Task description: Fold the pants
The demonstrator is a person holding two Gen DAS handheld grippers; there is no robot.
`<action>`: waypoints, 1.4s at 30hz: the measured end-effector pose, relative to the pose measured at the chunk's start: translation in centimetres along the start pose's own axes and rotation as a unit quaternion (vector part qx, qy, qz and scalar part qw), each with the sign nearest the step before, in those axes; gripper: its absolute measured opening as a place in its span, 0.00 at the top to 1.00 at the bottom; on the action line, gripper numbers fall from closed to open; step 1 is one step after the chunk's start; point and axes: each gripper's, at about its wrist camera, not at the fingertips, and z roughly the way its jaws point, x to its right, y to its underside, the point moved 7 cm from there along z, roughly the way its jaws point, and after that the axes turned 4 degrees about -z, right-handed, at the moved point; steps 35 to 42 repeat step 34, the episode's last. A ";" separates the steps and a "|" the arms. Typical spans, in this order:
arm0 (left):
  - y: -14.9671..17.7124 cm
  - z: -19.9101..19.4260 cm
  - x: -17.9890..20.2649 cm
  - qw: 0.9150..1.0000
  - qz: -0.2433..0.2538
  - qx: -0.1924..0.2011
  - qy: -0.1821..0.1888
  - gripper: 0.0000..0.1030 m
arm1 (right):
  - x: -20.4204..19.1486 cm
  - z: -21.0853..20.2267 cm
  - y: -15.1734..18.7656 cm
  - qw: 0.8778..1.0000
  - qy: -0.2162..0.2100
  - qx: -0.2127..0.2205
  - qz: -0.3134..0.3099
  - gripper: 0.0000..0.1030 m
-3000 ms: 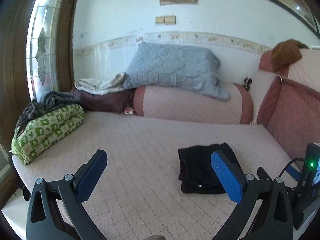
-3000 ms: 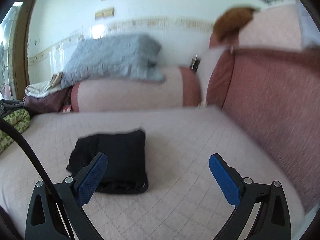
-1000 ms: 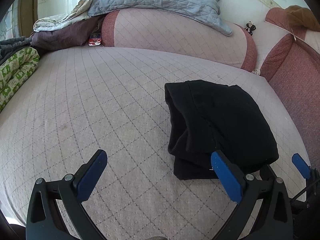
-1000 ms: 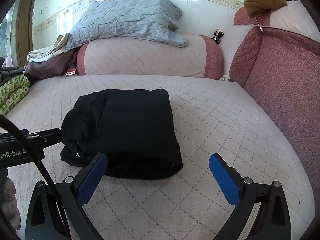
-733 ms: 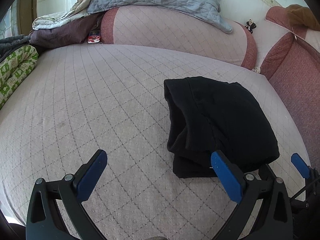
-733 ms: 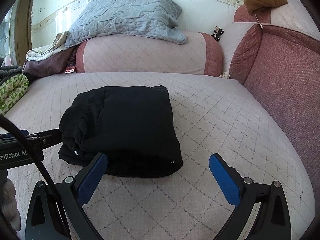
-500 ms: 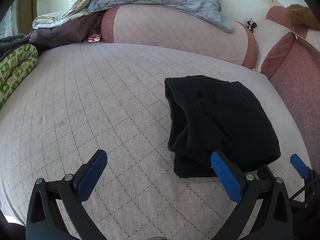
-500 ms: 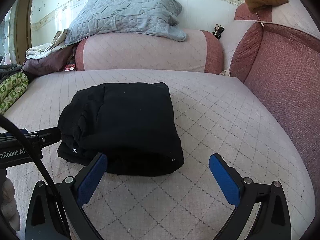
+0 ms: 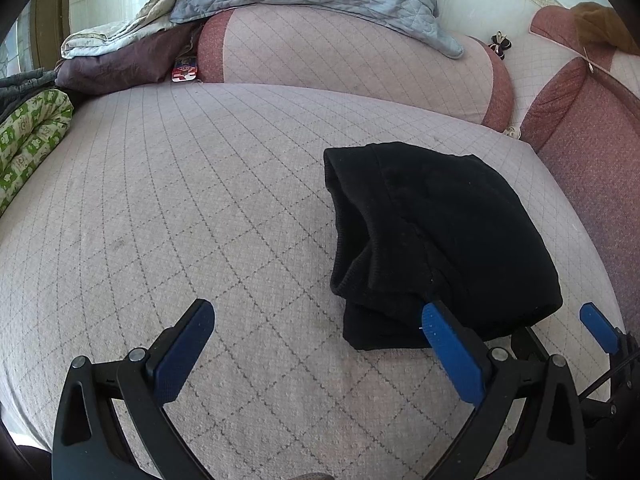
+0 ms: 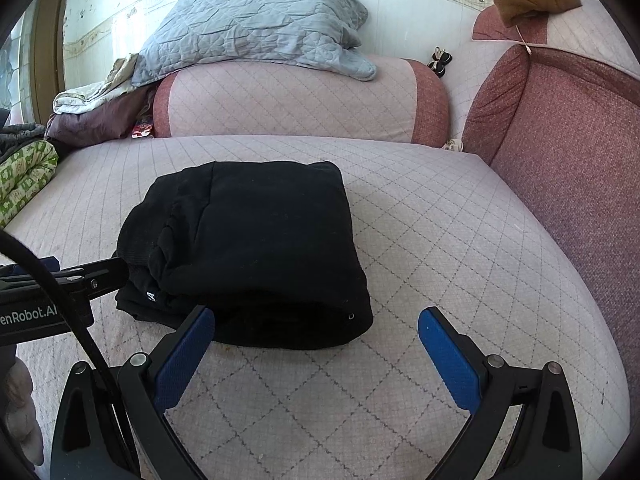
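Note:
The black pants point(image 9: 436, 236) lie folded into a compact bundle on the pink quilted couch seat point(image 9: 180, 208); in the right wrist view the pants point(image 10: 256, 248) sit just ahead and left of centre. My left gripper point(image 9: 316, 344) is open and empty, low over the seat, with its right finger at the bundle's near left corner. My right gripper point(image 10: 316, 344) is open and empty, just in front of the bundle's near edge. The left gripper's body point(image 10: 64, 280) shows at the left of the right wrist view.
A pink bolster point(image 10: 296, 100) with a grey-blue quilted pillow point(image 10: 256, 28) lies at the back. Red-pink cushions point(image 10: 568, 152) line the right side. A green patterned blanket point(image 9: 28, 144) and folded cloths point(image 9: 120, 52) sit at the left.
Both grippers came down and closer to the folded pants, then held nearly still over the last second. Both stayed open.

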 end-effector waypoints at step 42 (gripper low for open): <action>0.5 0.7 -0.1 1.000 -0.003 -0.020 0.013 0.00 | -0.2 0.0 0.0 1.000 -0.002 -0.004 -0.001 0.00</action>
